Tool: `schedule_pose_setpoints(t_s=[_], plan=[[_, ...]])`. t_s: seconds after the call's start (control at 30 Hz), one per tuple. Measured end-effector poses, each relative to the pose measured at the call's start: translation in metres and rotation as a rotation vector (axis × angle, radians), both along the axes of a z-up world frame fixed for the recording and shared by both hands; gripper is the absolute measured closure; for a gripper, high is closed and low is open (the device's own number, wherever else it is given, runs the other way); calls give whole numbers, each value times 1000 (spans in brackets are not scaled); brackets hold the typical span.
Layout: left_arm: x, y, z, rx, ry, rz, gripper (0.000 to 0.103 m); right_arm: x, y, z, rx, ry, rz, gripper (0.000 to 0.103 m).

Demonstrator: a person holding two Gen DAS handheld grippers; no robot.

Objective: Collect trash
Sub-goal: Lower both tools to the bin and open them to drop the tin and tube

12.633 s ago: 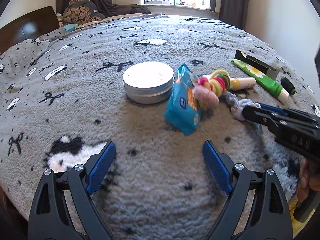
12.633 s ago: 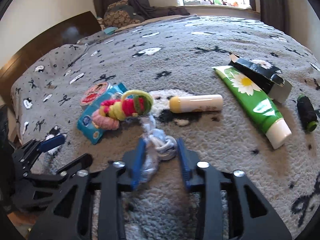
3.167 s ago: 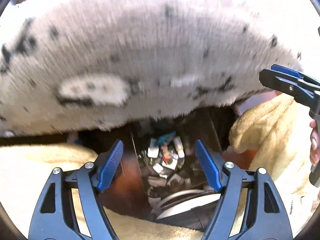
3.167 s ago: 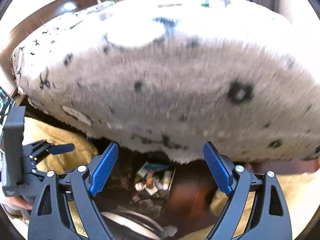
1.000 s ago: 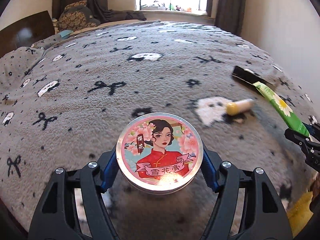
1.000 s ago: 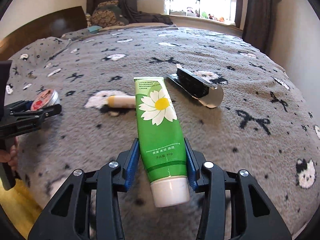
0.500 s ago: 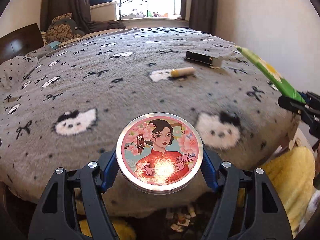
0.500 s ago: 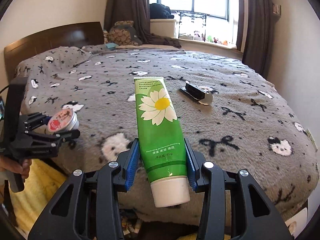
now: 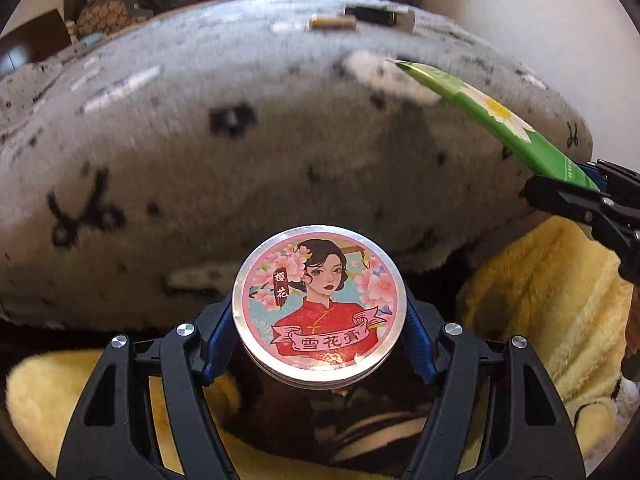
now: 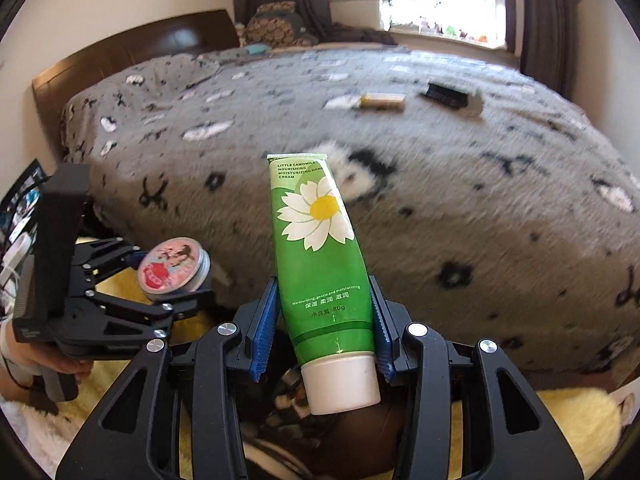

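My left gripper (image 9: pixel 320 340) is shut on a round tin (image 9: pixel 319 304) with a pink lid showing a woman in red. It holds the tin off the bed's near edge, above a dark gap. The tin also shows in the right wrist view (image 10: pixel 173 265). My right gripper (image 10: pixel 322 340) is shut on a green daisy cream tube (image 10: pixel 320 256), cap toward the camera, over the same gap. The tube also shows in the left wrist view (image 9: pixel 492 120). A trash container below is mostly hidden.
The grey fleece bed cover (image 10: pixel 440 168) fills the background. A yellow stick (image 10: pixel 382 101) and a black box (image 10: pixel 448 98) lie far back on it. Yellow plush fabric (image 9: pixel 540 292) lies on the floor on both sides of the gap. A wooden headboard (image 10: pixel 132 56) stands at the left.
Both grippers have pulled back off the bed and dropped lower, carrying the tin and the tube. The bed edge now sits above and behind both held things.
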State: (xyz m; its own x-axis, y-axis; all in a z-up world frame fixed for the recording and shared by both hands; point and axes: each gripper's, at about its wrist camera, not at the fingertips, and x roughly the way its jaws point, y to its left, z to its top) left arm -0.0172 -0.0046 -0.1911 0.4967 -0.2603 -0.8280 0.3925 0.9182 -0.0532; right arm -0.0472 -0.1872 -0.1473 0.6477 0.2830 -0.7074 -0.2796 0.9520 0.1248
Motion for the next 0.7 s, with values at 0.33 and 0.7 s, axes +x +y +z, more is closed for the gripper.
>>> schedule_pose_setpoints(t_s=[0.33, 0.7], plan=[[-4, -5, -79, 80, 157, 31, 36, 8, 24, -78, -44, 205, 51, 67], [8, -13, -123, 88, 292, 26, 36, 22, 30, -138, -8, 376, 55, 85]])
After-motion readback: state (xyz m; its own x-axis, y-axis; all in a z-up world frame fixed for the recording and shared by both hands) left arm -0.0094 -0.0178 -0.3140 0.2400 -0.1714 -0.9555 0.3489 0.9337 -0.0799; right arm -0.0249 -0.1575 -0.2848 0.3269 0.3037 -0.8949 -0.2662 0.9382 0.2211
